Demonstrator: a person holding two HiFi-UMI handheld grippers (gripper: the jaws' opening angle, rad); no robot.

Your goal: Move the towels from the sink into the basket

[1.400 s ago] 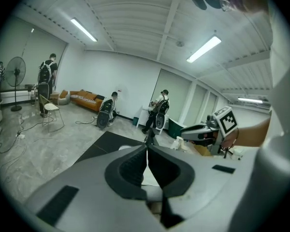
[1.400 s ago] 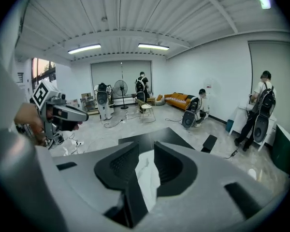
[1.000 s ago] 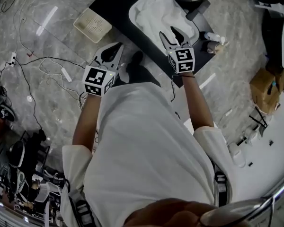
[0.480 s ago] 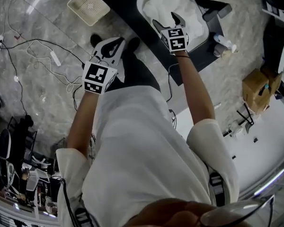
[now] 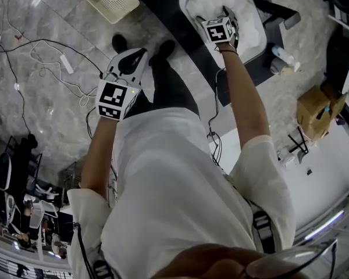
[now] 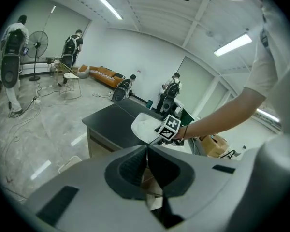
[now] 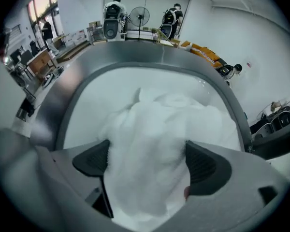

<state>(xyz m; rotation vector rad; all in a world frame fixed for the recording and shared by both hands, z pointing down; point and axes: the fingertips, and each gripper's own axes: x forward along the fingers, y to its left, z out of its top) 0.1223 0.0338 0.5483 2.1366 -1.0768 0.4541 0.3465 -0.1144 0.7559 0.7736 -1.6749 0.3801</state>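
White towels [image 5: 205, 2] lie heaped in the white sink [image 5: 257, 39], set in a dark counter [image 5: 163, 16]. My right gripper [image 5: 221, 18] points steeply down into the sink. Its jaws have just been opening and stand wide, with the towel pile [image 7: 154, 129] bulging up between the pads [image 7: 93, 159]. The cream basket [image 5: 110, 0] sits on the floor left of the counter. My left gripper [image 5: 138, 56] hangs lower in front of the counter, shut with nothing in it [image 6: 146, 164]. It looks towards the sink [image 6: 141, 127].
A dark faucet [image 5: 273, 11] and a bottle [image 5: 282, 54] stand right of the sink. Cables [image 5: 46, 57] trail over the marble floor at left. A cardboard box [image 5: 317, 106] sits at right. Several people [image 6: 14, 42] stand far off.
My right gripper has sunk into the sink onto the towels with its jaws spreading wider. My left gripper has dropped a little and stays shut.
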